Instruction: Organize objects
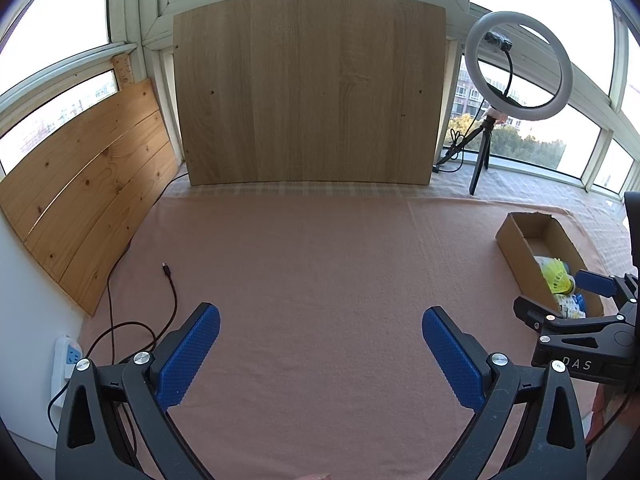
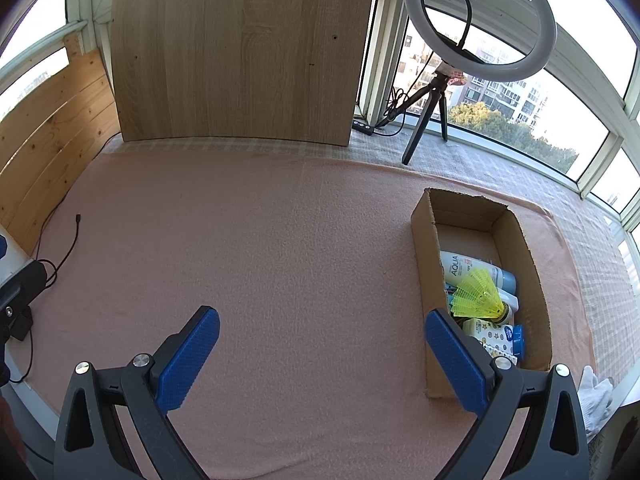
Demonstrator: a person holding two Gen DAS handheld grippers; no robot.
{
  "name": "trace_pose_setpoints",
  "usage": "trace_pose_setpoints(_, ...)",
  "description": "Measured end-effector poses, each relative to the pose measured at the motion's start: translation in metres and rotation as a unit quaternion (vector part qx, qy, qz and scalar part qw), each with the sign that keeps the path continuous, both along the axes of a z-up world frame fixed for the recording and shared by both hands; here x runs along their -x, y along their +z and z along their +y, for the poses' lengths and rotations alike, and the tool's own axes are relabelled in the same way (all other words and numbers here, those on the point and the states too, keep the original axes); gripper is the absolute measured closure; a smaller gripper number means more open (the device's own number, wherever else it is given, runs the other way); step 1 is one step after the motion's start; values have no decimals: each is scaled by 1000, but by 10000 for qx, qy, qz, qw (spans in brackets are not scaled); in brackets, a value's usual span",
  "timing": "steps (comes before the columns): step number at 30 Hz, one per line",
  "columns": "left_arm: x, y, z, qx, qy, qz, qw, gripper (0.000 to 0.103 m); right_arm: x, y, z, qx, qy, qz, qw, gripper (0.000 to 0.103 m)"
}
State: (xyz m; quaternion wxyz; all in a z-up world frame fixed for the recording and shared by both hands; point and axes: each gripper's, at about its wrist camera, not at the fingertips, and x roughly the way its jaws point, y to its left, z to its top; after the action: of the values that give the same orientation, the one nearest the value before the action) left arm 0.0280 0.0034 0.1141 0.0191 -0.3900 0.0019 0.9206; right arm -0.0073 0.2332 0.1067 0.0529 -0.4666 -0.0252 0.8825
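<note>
A cardboard box [image 2: 424, 264] lies on the pink cloth [image 2: 280, 260] at the right. Inside it are a white AQUA bottle [image 2: 464, 266], a yellow shuttlecock [image 2: 478, 294] and a small white bottle with a blue cap [image 2: 496, 334]. My right gripper [image 2: 322, 356] is open and empty, its right finger just left of the box's near end. My left gripper [image 1: 320, 356] is open and empty over bare cloth. In the left wrist view the box [image 1: 516, 248] is at the right, with the right gripper [image 1: 560, 304] beside its near end.
A wooden board [image 1: 308, 88] leans upright at the back. Pine planks [image 1: 88, 200] line the left side. A ring light on a tripod [image 2: 480, 20] stands at the back right. A cable [image 1: 172, 284] and a power strip [image 1: 66, 360] lie at the left. A white glove [image 2: 596, 396] lies at the right.
</note>
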Motion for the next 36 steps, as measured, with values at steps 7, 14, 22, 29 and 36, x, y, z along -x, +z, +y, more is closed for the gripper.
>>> trace_pose_setpoints(7,1,-1,0,0,1,-6,10000,0,0,0,0,1,-1,-2,10000,2)
trace_pose_setpoints(14,1,-1,0,-1,7,-11,10000,0,2,0,0,-2,0,-12,10000,2)
trace_pose_setpoints(22,2,-1,0,-3,0,-21,10000,0,4,0,0,-2,1,-23,10000,2)
trace_pose_setpoints(29,2,-3,0,-2,3,-46,10000,0,6,-1,0,6,10,-42,10000,2)
trace_pose_setpoints(36,9,-9,2,-41,-39,-85,9999,0,9,-3,1,6,14,-76,10000,2)
